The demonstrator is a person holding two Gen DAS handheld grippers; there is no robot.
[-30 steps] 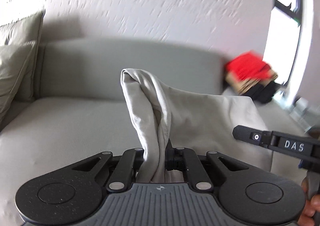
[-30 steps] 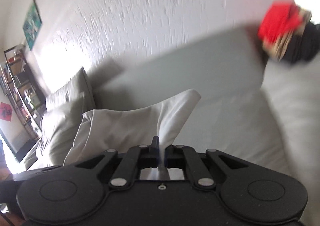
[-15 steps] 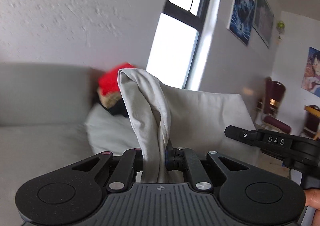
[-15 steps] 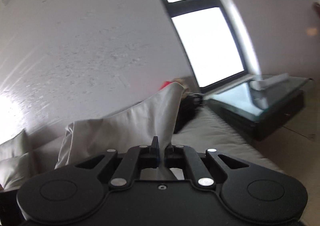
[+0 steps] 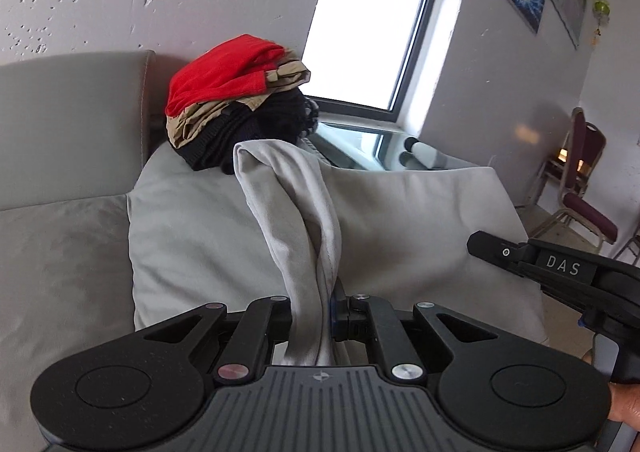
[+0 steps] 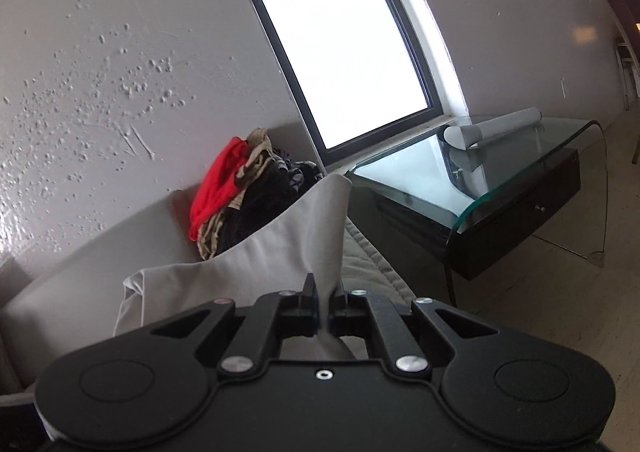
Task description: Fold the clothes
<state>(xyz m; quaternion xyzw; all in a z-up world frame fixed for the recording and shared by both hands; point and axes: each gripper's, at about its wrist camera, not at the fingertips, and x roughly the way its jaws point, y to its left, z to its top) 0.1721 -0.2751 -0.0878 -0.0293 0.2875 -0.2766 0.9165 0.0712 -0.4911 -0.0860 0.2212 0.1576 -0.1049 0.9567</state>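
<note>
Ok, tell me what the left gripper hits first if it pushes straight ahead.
Probably the sofa cushion behind the grey cloth that the left gripper already clamps; the clothes pile sits farther back. Depth is uncertain.

Black left claw [image 5: 316, 316], silver screws, ribbed grey housing

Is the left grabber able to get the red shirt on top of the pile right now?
Probably not. The left gripper is already shut on the grey cloth, which hangs between it and the red garment on the sofa.
</note>
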